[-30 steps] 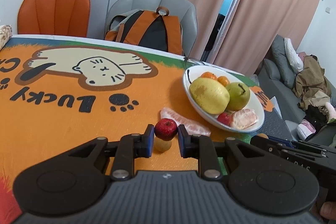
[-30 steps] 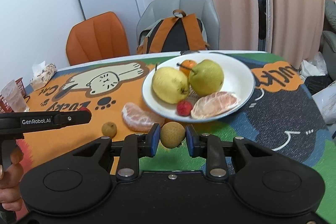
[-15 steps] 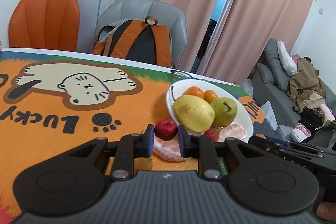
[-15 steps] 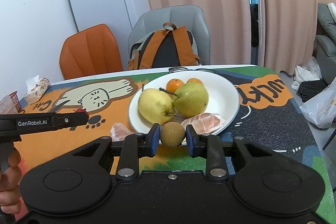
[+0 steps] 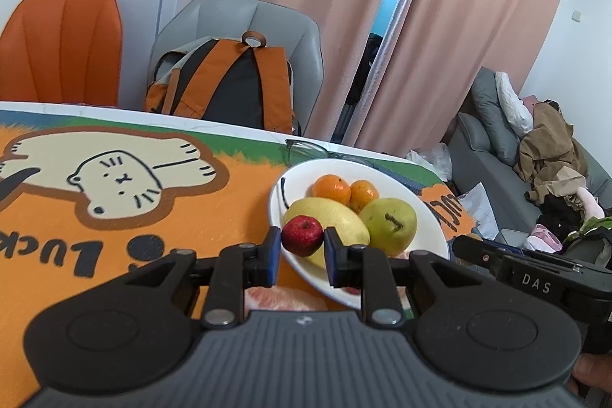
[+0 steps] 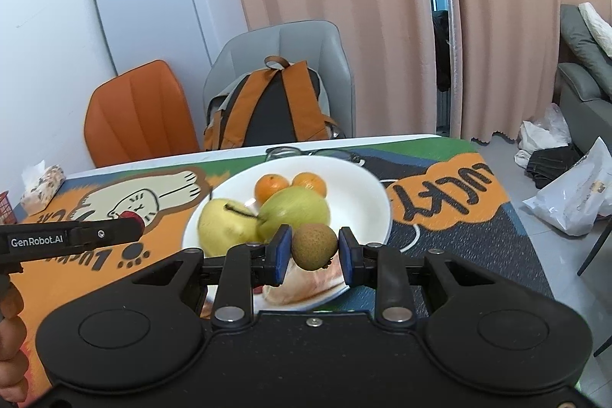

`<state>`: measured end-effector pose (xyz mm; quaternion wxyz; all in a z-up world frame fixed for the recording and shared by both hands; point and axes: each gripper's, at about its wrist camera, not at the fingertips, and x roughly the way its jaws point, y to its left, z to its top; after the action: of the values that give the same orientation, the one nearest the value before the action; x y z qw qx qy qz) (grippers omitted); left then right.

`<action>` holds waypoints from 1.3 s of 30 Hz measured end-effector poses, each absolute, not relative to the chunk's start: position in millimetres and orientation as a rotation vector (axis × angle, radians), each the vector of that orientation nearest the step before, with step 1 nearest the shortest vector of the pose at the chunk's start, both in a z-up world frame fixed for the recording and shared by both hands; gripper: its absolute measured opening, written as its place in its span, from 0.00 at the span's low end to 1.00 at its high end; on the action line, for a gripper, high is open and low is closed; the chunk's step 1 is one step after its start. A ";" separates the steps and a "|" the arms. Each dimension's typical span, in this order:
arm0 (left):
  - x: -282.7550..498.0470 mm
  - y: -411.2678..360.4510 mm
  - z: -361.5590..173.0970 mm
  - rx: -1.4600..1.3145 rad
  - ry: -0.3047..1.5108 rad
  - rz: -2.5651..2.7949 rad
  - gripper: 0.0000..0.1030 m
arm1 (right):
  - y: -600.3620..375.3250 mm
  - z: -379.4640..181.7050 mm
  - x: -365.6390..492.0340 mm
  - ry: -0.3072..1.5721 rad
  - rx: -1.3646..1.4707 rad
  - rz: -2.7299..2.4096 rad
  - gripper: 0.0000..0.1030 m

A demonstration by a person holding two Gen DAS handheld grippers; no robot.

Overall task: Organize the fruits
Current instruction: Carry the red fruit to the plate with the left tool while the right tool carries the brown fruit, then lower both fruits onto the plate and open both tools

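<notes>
My left gripper [image 5: 301, 246] is shut on a small red fruit [image 5: 302, 235] and holds it above the near left rim of the white plate [image 5: 428, 217]. My right gripper [image 6: 314, 252] is shut on a small round brown fruit [image 6: 314, 246] above the plate's [image 6: 363, 194] front part. The plate holds a yellow pear [image 6: 223, 226], a green pear [image 6: 296, 209], two small oranges [image 6: 271, 187] and a peeled citrus segment [image 6: 310, 283]. Another peeled segment [image 5: 279, 299] lies on the mat beside the plate, half hidden by my left gripper.
The table carries an orange cat-print mat [image 5: 114, 201]. A grey chair with an orange backpack [image 5: 229, 83] and an orange chair [image 5: 61, 44] stand behind the table. A tissue pack [image 6: 40, 184] lies at the far left. A sofa with clothes [image 5: 547, 155] is to the right.
Both grippers have risen and moved forward toward the plate, each carrying its fruit. The small tan fruit on the mat has dropped out of view.
</notes>
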<state>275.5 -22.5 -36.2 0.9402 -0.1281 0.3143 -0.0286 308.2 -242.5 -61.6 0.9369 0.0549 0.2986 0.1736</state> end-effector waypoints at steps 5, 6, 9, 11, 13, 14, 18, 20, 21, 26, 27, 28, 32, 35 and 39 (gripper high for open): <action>293.8 -25.1 -35.8 -0.263 0.643 -0.065 0.22 | -246.4 -62.0 325.8 0.606 0.129 0.337 0.27; 296.7 -25.8 -35.8 -0.263 0.643 -0.066 0.22 | -247.1 -62.1 329.4 0.605 0.135 0.333 0.27; 306.7 -27.7 -35.3 -0.259 0.643 -0.067 0.22 | -247.9 -63.1 339.4 0.603 0.149 0.329 0.27; 313.2 -28.6 -35.5 -0.255 0.644 -0.068 0.22 | -246.3 -64.3 344.4 0.601 0.146 0.331 0.27; 319.1 -29.3 -36.5 -0.250 0.645 -0.065 0.22 | -245.0 -66.6 348.7 0.599 0.142 0.334 0.27; 322.1 -29.4 -37.4 -0.252 0.648 -0.059 0.22 | -245.6 -67.7 350.7 0.601 0.148 0.336 0.27; 329.1 -30.6 -38.6 -0.252 0.651 -0.047 0.22 | -248.6 -72.4 355.6 0.604 0.161 0.336 0.27; 332.2 -31.0 -37.7 -0.252 0.646 -0.046 0.22 | -248.8 -73.8 355.5 0.589 0.156 0.344 0.30; 334.1 -31.5 -37.3 -0.252 0.645 -0.044 0.22 | -248.9 -74.1 355.1 0.587 0.155 0.346 0.38; 344.0 -39.8 -34.1 -0.232 0.642 -0.057 0.22 | -254.3 -76.6 355.2 0.595 0.192 0.353 0.41; 346.2 -41.5 -33.5 -0.233 0.640 -0.062 0.22 | -255.1 -76.1 354.7 0.597 0.191 0.353 0.41; 348.7 -43.0 -32.6 -0.234 0.639 -0.066 0.22 | -255.8 -75.6 354.4 0.602 0.190 0.352 0.41; 360.9 -49.6 -31.8 -0.259 0.634 -0.080 0.22 | -261.1 -70.2 351.4 0.622 0.177 0.344 0.41; 368.3 -55.0 -35.8 -0.271 0.646 -0.084 0.22 | -266.0 -66.1 344.7 0.619 0.166 0.333 0.42; 370.7 -57.6 -44.0 -0.279 0.673 -0.059 0.28 | -269.7 -67.7 337.3 0.622 0.163 0.320 0.44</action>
<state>370.7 -57.6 -44.0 0.9339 -0.1364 0.3292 -0.0288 337.3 -269.7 -67.7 0.9363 0.0799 0.3042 0.1564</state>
